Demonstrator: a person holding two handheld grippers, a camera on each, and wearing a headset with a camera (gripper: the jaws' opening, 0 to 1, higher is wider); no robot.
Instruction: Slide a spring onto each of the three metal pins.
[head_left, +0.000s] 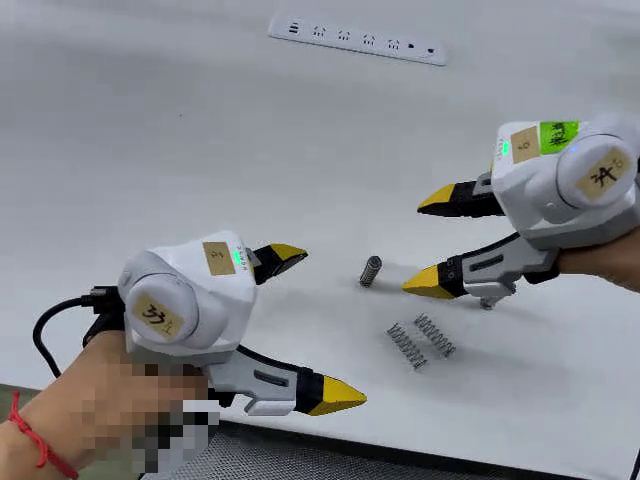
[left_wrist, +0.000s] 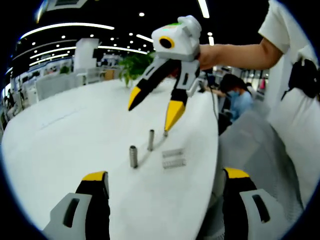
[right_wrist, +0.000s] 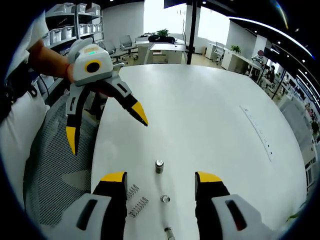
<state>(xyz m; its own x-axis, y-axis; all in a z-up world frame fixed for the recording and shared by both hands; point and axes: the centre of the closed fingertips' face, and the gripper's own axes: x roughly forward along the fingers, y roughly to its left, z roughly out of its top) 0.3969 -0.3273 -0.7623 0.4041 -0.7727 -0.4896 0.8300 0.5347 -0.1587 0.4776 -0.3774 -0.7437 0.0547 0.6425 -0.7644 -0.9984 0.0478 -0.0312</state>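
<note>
Three metal pins stand in a short row on the white table. The pin (head_left: 371, 270) (right_wrist: 159, 166) (left_wrist: 133, 156) nearest my left gripper looks ribbed, as if a spring sits on it. The middle pin (right_wrist: 165, 199) (left_wrist: 150, 140) and the last pin (right_wrist: 170, 231) (head_left: 487, 301) look bare. Two loose springs (head_left: 420, 341) (left_wrist: 173, 158) (right_wrist: 136, 199) lie side by side near the pins. My left gripper (head_left: 315, 325) (left_wrist: 165, 175) is open and holds nothing, left of the pins. My right gripper (head_left: 428, 243) (right_wrist: 160, 176) is open over the pins, with nothing in it.
A white power strip (head_left: 357, 38) lies at the far side of the table. The table's front edge (head_left: 480, 462) runs just below my left gripper, with a grey mesh chair beneath it. A black cable (head_left: 45, 335) trails from the left gripper.
</note>
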